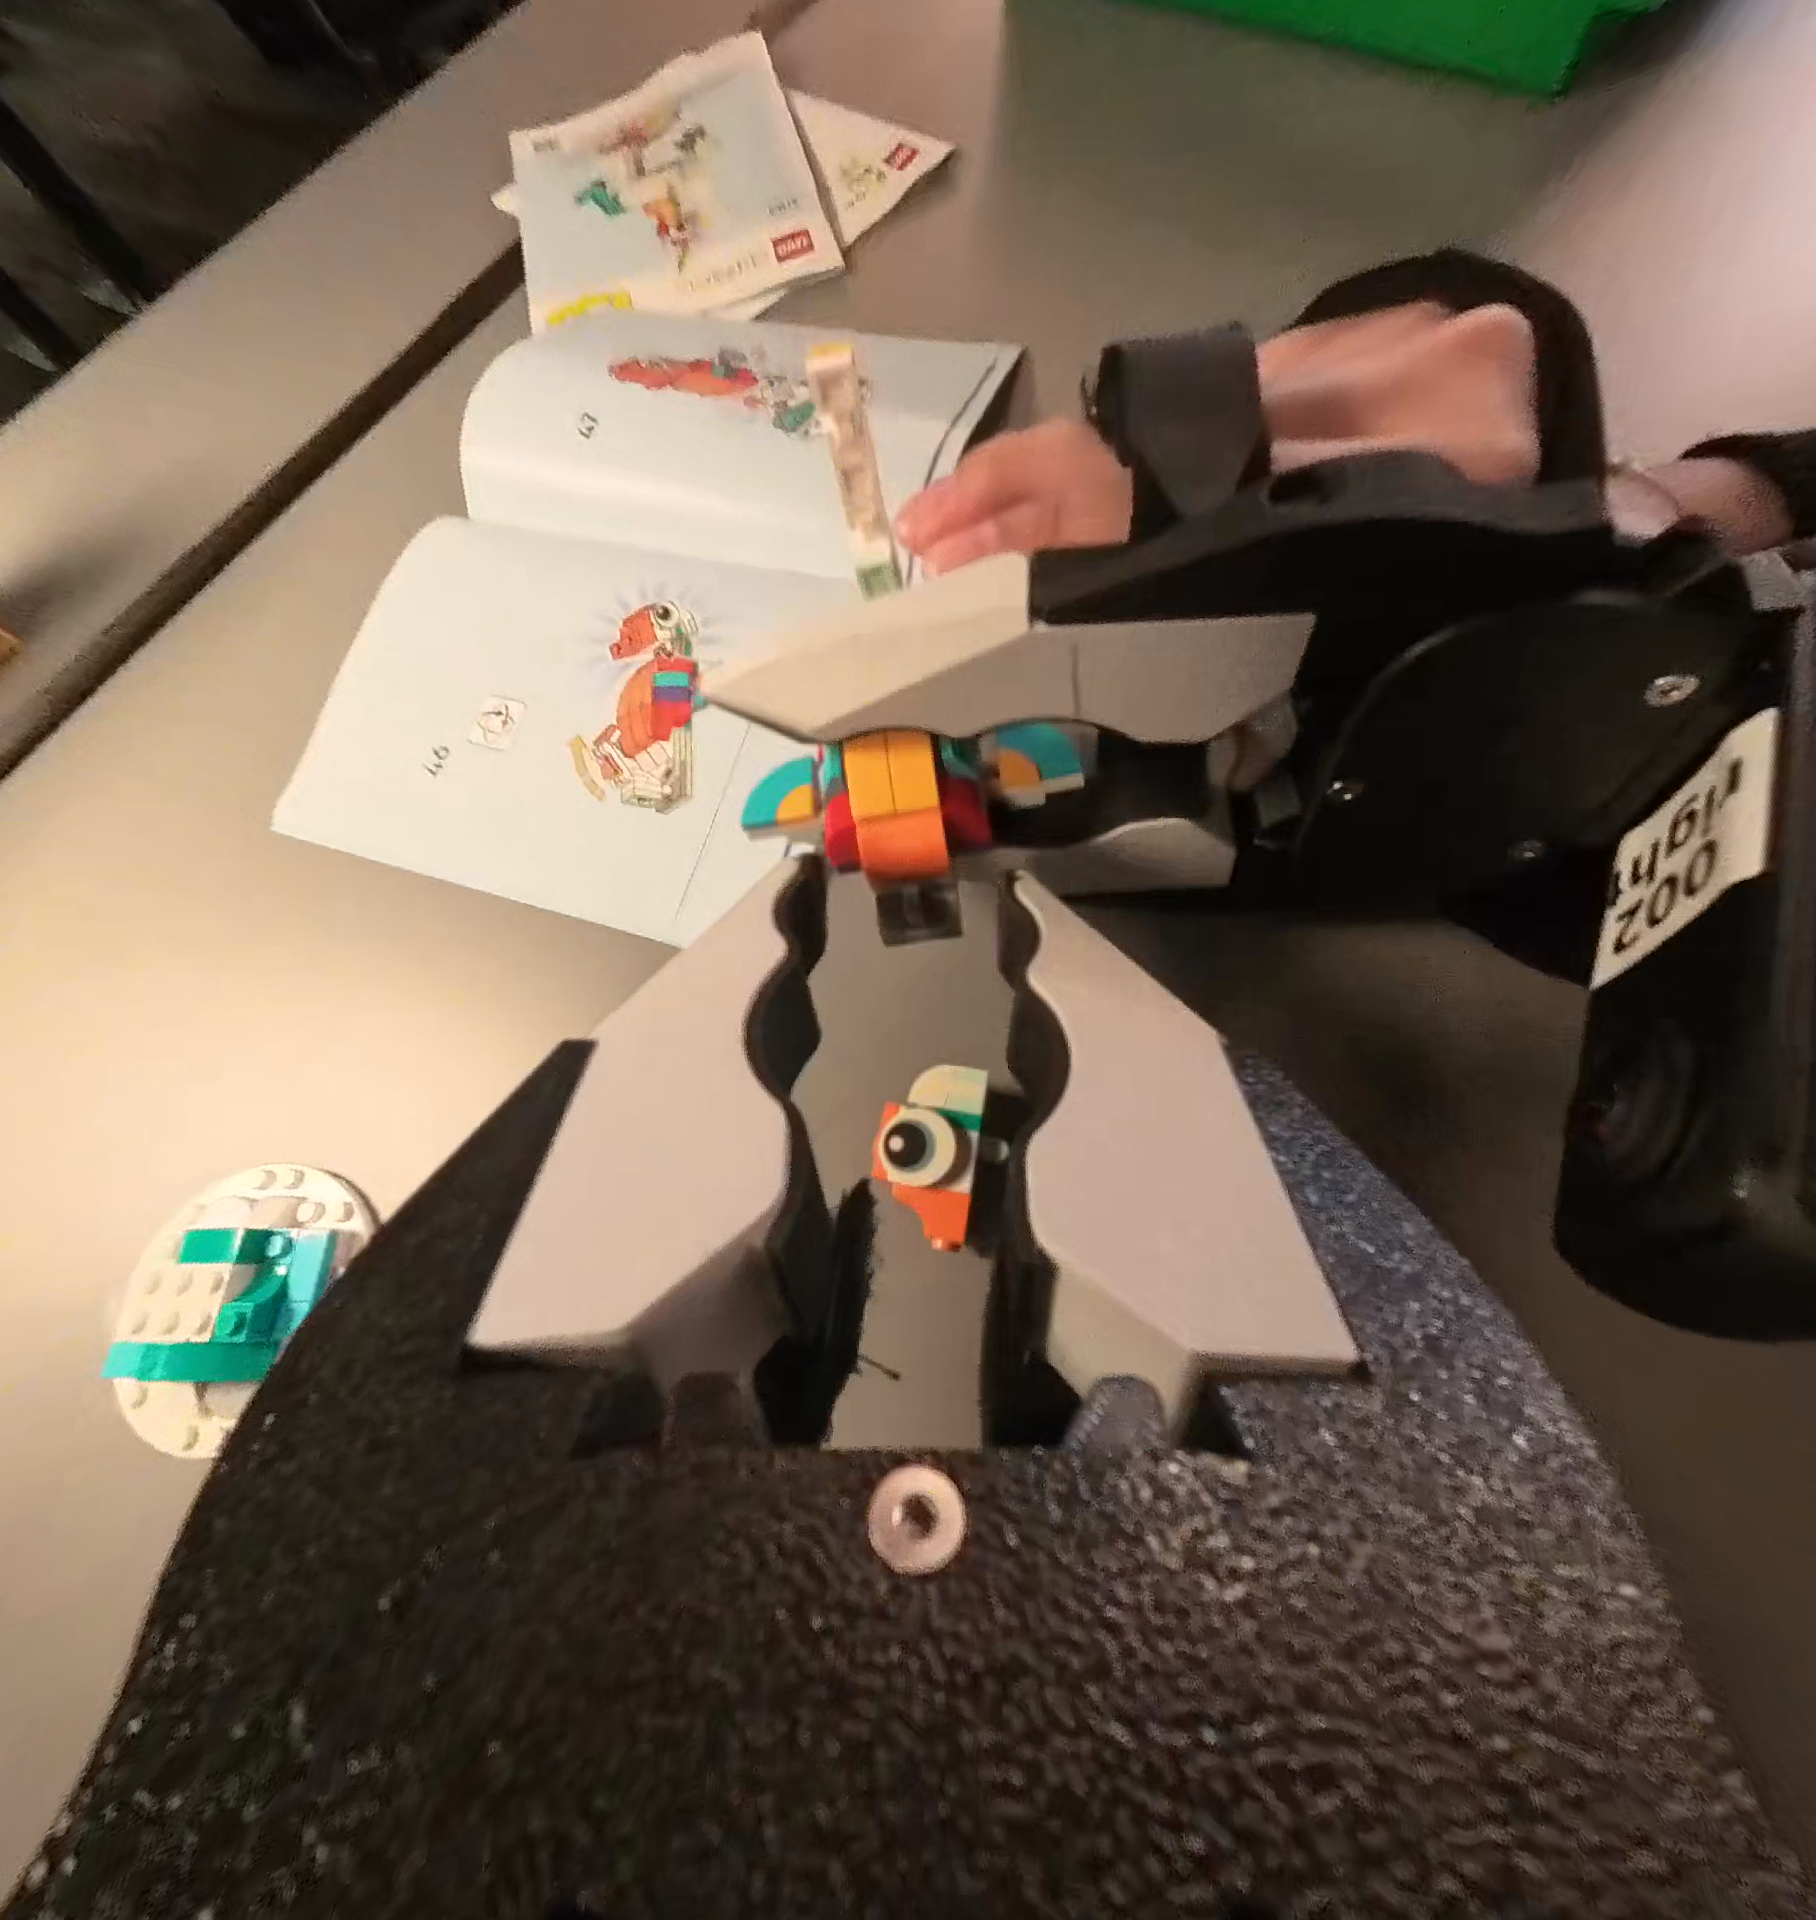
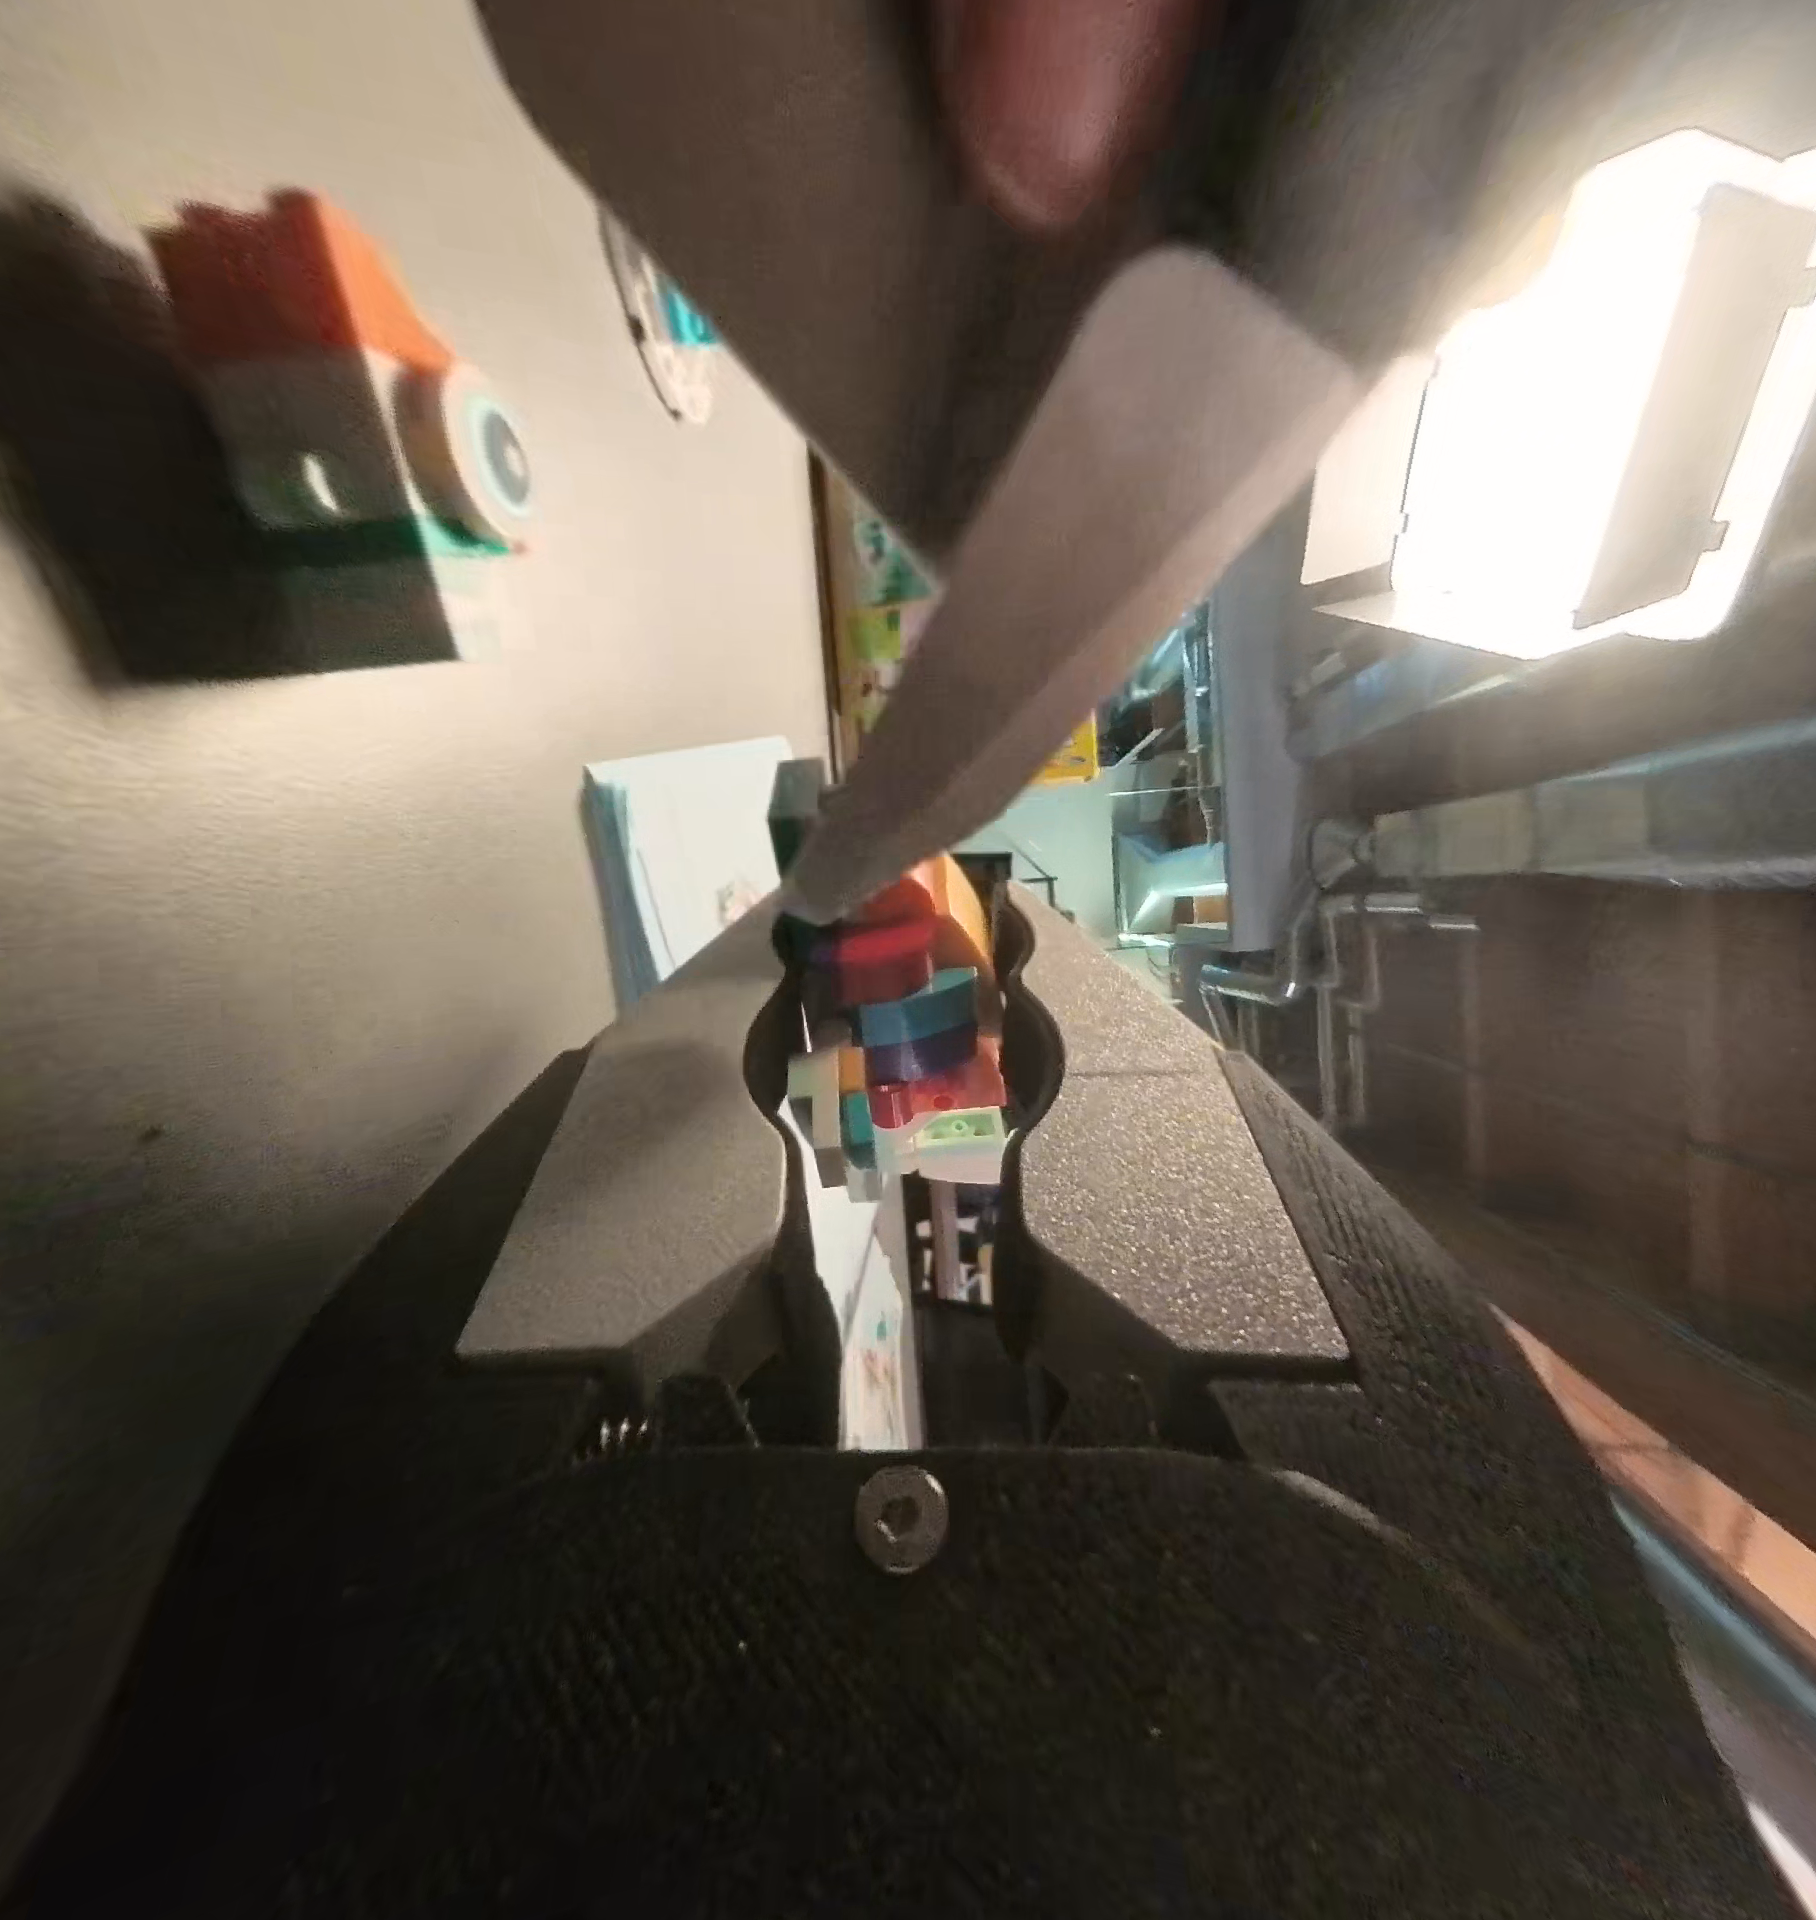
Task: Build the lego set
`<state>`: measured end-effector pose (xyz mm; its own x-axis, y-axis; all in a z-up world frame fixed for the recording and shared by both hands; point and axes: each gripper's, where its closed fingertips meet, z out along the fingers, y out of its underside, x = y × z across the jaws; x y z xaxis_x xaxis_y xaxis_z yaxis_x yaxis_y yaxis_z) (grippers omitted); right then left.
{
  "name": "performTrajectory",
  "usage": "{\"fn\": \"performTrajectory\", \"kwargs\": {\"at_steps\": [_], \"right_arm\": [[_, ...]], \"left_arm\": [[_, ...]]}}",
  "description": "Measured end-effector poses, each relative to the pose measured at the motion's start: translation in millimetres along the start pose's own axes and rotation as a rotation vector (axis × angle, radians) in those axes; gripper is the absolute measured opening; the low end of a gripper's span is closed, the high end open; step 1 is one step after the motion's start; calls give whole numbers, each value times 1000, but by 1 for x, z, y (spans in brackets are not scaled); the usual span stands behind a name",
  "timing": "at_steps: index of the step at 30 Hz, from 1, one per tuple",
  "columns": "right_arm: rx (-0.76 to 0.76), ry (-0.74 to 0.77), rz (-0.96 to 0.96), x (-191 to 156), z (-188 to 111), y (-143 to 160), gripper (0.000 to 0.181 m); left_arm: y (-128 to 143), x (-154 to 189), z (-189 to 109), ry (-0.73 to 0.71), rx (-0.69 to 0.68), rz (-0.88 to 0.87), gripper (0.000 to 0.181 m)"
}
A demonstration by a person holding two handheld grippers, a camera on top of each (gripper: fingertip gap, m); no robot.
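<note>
Grainy black left gripper [image 1: 909,894] with two wavy grey fingers spread, one eyed brick head [image 1: 935,1158] between, right gripper [image 2: 899,935] pinching blocky bird body [image 1: 888,821], one studded round plate [image 1: 234,1299], three paper booklets [image 1: 571,665].

Around one open instruction booklet [image 1: 571,665] on the table: two closed leaflets [image 1: 675,197] beyond it, three Lego assemblies — a colourful body [image 1: 888,810] beside it, an eyed head [image 1: 935,1153] nearer, and a round white base [image 1: 229,1299] well apart.
</note>
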<state>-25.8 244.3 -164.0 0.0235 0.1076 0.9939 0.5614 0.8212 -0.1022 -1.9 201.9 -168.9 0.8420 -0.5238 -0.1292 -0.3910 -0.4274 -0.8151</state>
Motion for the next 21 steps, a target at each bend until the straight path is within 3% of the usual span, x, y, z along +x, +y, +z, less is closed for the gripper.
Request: {"fn": "performTrajectory", "kwargs": {"at_steps": [1,2,6,8,9,13,21], "right_arm": [[1,-5,0,-1,-3,-2,32],[-3,-7,-5,-1,-6,-3,32],[-17,-6,-30,1,-23,-3,31],[-30,5,-50,2,-32,-1,31],[-34,5,-50,2,-37,0,31],[-24,14,-1,2,-53,-2,31],[-64,-41,136,-3,-54,7,32]], "left_arm": [[-2,2,-1,-8,10,4,23],[-3,5,-3,-7,17,7,15],[-8,20,-6,11,68,-20,16],[-9,26,-7,6,74,-34,40],[-7,33,-6,34,62,-40,43],[-8,48,-3,66,64,-22,15],[-12,48,1,96,98,-29,14]]}}
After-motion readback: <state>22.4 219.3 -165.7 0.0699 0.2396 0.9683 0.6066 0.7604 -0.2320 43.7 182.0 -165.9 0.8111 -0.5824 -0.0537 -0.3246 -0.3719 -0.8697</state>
